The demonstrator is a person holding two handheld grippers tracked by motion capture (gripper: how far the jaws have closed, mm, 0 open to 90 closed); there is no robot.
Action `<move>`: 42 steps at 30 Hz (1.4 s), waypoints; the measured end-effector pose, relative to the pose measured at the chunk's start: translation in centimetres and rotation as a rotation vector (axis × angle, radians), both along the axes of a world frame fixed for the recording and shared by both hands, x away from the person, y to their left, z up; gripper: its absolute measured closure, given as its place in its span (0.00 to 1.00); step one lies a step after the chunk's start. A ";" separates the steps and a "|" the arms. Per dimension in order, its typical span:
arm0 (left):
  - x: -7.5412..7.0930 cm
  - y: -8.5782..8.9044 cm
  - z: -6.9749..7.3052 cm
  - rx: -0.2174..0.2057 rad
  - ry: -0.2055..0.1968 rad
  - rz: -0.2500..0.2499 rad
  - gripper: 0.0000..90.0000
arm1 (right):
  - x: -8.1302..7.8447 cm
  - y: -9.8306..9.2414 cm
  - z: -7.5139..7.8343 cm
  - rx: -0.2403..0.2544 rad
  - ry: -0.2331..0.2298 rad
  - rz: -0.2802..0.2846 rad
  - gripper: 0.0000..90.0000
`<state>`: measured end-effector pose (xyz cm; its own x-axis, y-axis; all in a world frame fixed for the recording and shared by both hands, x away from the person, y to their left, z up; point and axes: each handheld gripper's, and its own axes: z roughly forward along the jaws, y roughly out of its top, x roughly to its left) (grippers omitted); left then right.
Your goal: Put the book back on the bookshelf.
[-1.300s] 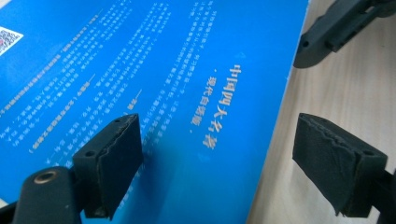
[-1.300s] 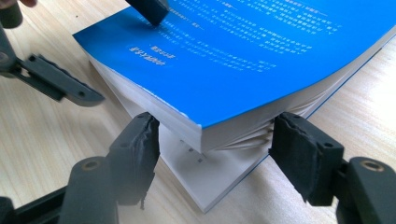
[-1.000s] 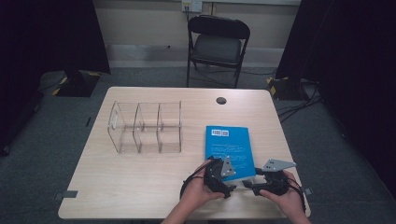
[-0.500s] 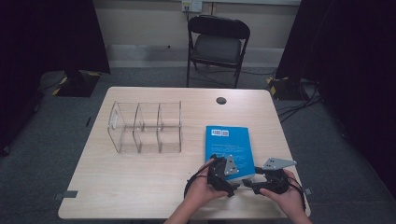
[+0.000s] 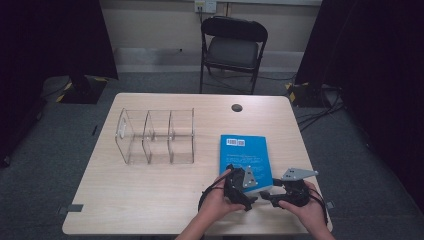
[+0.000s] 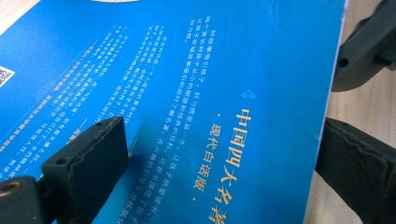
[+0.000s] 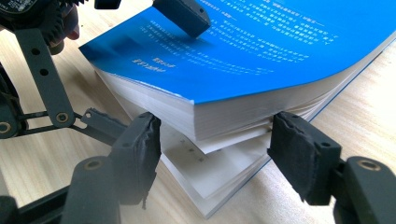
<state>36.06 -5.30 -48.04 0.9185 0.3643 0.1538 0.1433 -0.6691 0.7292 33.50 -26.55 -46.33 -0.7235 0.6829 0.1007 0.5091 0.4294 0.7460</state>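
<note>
High view: a blue book [image 5: 244,152] lies flat on the right half of the table [image 5: 150,200], its near edge close to the person's hands. The left gripper [image 5: 248,184] sits over the book's near edge, and the right gripper [image 5: 267,196] lies just beside it at the near right corner, pointing in towards the book. A clear three-compartment organiser [image 5: 155,137] stands well apart on the left half of the table. A small black disc [image 5: 237,107] lies near the far edge, and a folding chair [image 5: 232,47] stands behind the table.

Left gripper view: the left gripper [image 6: 219,140] straddles the book [image 6: 210,70]. One of its fingers [image 6: 93,149] lies over the blue cover, and the other sits at the cover's edge, on the table side. These fingers have just been opening with the book between them. Whether they still press on it I cannot tell.

Right gripper view: the near corner of the book [image 7: 280,42] is raised. The upper block of pages curves up off the lower pages, and a gap shows between them. The right gripper [image 7: 217,135] has its fingers released, one on each side of that corner at the height of the gap, and neither is seen to press the pages. Farther off, one of the left gripper's fingers [image 7: 182,14] rests on top of the cover.
</note>
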 end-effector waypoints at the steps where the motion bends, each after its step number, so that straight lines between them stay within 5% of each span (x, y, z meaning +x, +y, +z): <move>1: 0.0 0.0 0.0 0.001 0.001 0.000 0.06 | 0.0 0.0 0.0 -0.001 0.000 0.000 0.37; 12: 0.2 0.7 0.3 -0.018 -0.004 0.007 0.17 | 0.0 0.0 0.1 0.001 -0.005 0.001 0.37; 14: 0.5 0.9 0.3 -0.041 0.022 0.011 0.18 | 0.0 0.1 0.1 0.000 -0.005 0.001 0.37; 42: 0.4 1.0 0.3 -0.040 0.027 0.011 0.19 | 0.0 -0.2 -0.6 0.011 0.008 0.001 0.36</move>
<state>36.45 -4.29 -47.69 0.9179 0.3800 0.1143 0.1704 -0.6376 0.7513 33.50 -26.80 -46.95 -0.7236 0.6809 0.1135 0.5143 0.4222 0.7465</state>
